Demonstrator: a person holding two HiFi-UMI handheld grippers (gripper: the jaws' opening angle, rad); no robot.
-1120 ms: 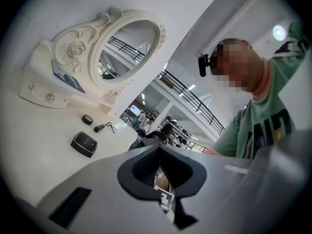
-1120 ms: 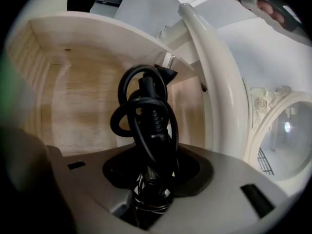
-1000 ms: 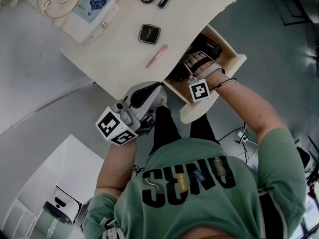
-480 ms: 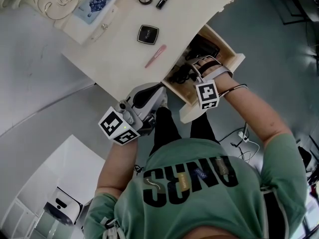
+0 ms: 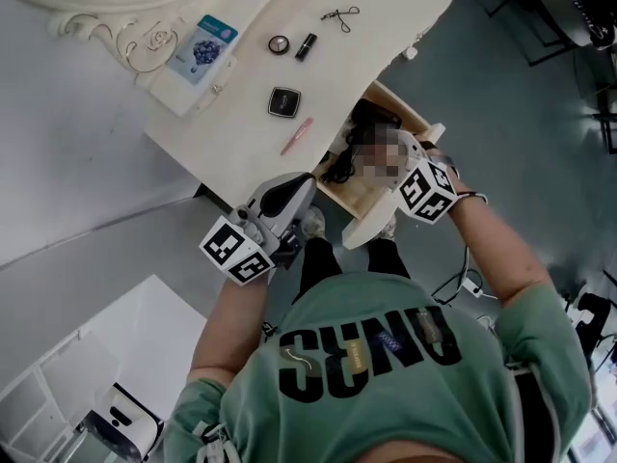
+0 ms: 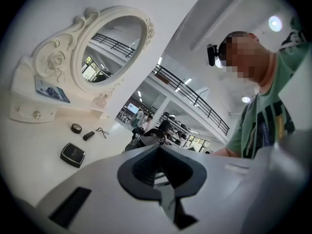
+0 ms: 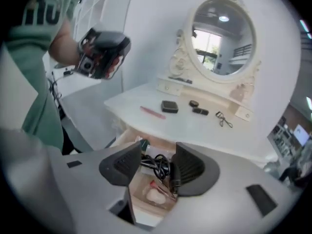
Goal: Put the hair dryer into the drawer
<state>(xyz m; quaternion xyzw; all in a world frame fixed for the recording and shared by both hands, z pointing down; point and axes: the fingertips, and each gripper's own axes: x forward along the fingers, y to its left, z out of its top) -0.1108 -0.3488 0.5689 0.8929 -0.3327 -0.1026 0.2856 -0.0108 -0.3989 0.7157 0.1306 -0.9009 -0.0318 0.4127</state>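
Right gripper (image 7: 158,155): lifted out of drawer (image 5: 415,112) since a second ago; fingers wide apart, just closing slightly, nothing between them.
Hair dryer (image 5: 364,122): lying in open drawer, cord coiled.
Left gripper (image 6: 158,150): left of drawer, near desk (image 5: 386,17) edge; fingers together, empty.

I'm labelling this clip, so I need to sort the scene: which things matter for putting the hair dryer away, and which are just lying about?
Part of the job:
hair dryer, drawer

Just lying about:
compact, pink clip, round tin, lipstick, eyelash curler, face mask packet, mirror
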